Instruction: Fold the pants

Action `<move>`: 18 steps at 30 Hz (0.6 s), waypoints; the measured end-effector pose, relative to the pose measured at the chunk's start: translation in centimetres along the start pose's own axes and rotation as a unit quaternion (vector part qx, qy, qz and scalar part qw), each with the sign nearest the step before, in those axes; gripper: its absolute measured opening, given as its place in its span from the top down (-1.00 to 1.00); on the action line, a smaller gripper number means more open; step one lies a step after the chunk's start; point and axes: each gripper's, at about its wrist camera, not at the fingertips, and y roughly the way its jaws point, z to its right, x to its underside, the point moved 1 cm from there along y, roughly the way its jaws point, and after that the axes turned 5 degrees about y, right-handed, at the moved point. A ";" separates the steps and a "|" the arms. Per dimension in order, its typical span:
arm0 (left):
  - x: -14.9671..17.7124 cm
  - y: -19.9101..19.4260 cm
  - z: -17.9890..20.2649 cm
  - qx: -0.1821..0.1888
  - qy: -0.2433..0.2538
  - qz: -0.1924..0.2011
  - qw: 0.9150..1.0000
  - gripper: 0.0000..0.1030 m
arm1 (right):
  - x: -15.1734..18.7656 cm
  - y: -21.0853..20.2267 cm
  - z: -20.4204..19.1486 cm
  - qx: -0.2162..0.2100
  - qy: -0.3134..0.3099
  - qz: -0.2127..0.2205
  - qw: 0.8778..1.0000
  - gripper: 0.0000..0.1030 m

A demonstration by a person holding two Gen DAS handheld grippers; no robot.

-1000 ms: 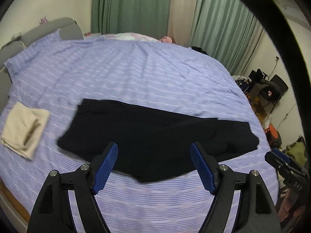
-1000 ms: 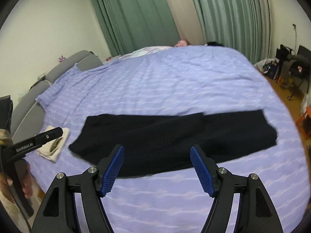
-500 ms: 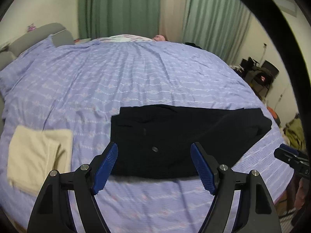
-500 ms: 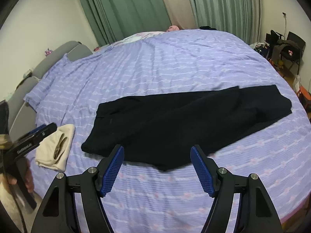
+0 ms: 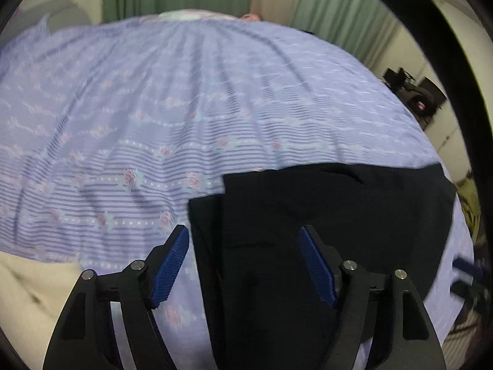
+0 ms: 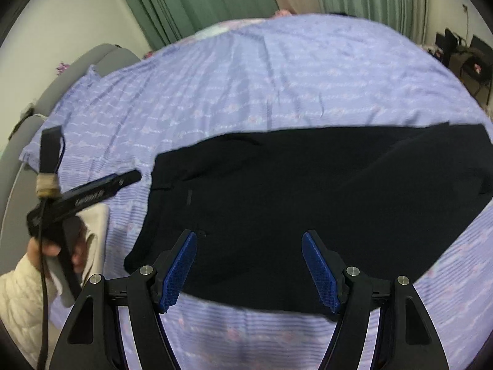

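**Both tools drop toward the waistband end**

Closer and lower than a second ago, both tools now hang right over the bed (image 6: 308, 71), whose lilac striped, rose-printed sheet fills each view. Black fabric pants (image 6: 308, 191) lie flat across it, doubled leg on leg, waist at the left, seemingly laid out so that the next fold can go across their length. A cream folded cloth (image 5: 27, 289) sits just beside the waist end. The left tool (image 5: 243, 268) stands open over the waistband corner, its jaws having just narrowed a little with nothing pinched between them. The right tool (image 6: 249, 269) hovers open above the pants' near edge, not touching.
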 end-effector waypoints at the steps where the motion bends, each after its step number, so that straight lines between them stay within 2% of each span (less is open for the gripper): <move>1: -0.3 1.1 -0.6 0.006 -0.010 -0.004 1.000 -0.34 | 0.0 0.7 -0.3 -0.002 0.001 -0.004 1.000 -0.38; 5: -1.2 4.1 -1.6 0.028 -0.024 -0.016 0.999 -0.24 | -0.2 3.3 -1.6 0.003 -0.007 -0.017 1.000 -0.38; 12: -0.9 7.5 -1.7 0.048 -0.054 -0.039 0.997 -0.17 | -0.6 4.4 -1.9 0.014 -0.008 -0.021 1.000 -0.38; 13: -0.7 7.6 -1.3 0.065 -0.062 -0.044 0.995 0.14 | -0.6 4.4 -1.8 0.015 -0.009 -0.021 1.000 -0.38; 14: -0.5 7.7 -1.2 0.072 -0.070 -0.054 0.993 0.23 | -0.6 4.5 -1.9 0.015 -0.010 -0.022 1.000 -0.38; 18: -0.2 7.1 -0.9 0.039 -0.062 -0.054 0.996 0.61 | -0.4 4.3 -1.7 0.012 -0.002 -0.025 1.000 -0.38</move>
